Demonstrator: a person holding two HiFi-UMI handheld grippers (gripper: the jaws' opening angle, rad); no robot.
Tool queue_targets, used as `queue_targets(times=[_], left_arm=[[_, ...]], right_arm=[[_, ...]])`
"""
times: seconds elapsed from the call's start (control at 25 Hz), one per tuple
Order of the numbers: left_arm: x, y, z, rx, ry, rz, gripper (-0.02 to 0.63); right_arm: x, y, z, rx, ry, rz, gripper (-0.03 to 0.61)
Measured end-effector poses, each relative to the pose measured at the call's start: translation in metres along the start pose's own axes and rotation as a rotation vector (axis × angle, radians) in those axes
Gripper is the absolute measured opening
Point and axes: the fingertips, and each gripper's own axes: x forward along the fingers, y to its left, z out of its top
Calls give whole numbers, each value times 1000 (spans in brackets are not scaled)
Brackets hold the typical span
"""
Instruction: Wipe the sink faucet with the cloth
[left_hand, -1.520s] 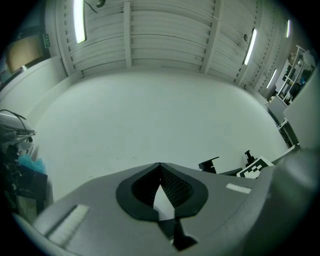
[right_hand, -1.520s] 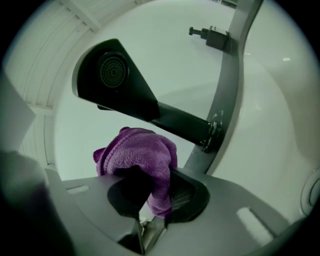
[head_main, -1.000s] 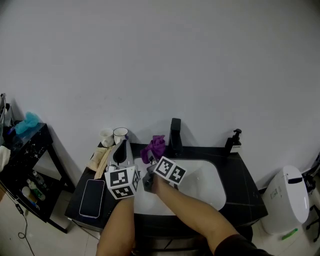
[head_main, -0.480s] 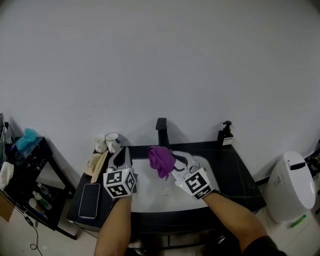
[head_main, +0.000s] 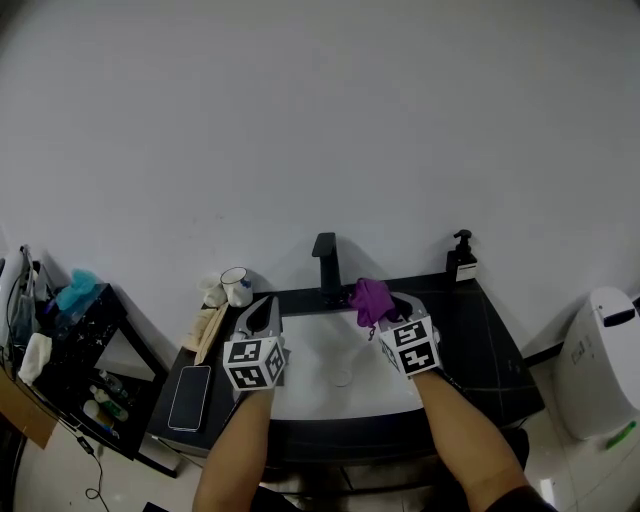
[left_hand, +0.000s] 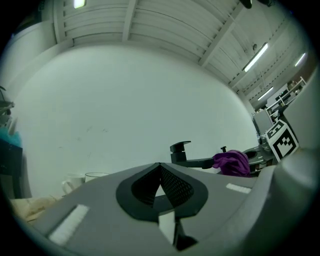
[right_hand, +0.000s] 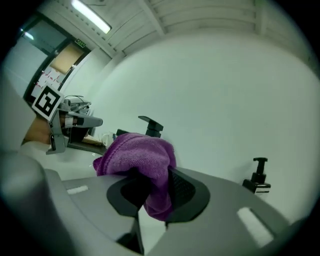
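The black faucet (head_main: 325, 262) stands at the back rim of the white sink (head_main: 312, 385). My right gripper (head_main: 383, 310) is shut on a bunched purple cloth (head_main: 371, 298), held just right of the faucet and a little in front of it, not touching it. In the right gripper view the cloth (right_hand: 137, 152) bulges out of the jaws of that gripper (right_hand: 150, 175), with the faucet (right_hand: 151, 125) behind it. My left gripper (head_main: 262, 314) hovers over the sink's left rim, shut with nothing in it (left_hand: 160, 167). It sees the faucet (left_hand: 181, 150) and the cloth (left_hand: 231, 162) to its right.
A phone (head_main: 191, 397) lies on the dark counter at the left, with cups (head_main: 236, 283) and beige items behind it. A soap dispenser (head_main: 461, 258) stands at the back right. A black shelf (head_main: 70, 345) is at far left, a white appliance (head_main: 600, 350) at far right.
My right gripper has carried the purple cloth from the sink's left side across to the right of the faucet. The left gripper has stayed over the left rim.
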Motion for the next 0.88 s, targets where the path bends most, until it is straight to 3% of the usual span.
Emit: queue_targets(times=[0.24,0.88], left_arm=[[6,-6,-6,16,27,-19,18],[5,-4,-12,10,51,-22,18]], right_arm=[[-3,-8,21,23,-93,-33,74],[-4,3,25,11,-118,-5,74]])
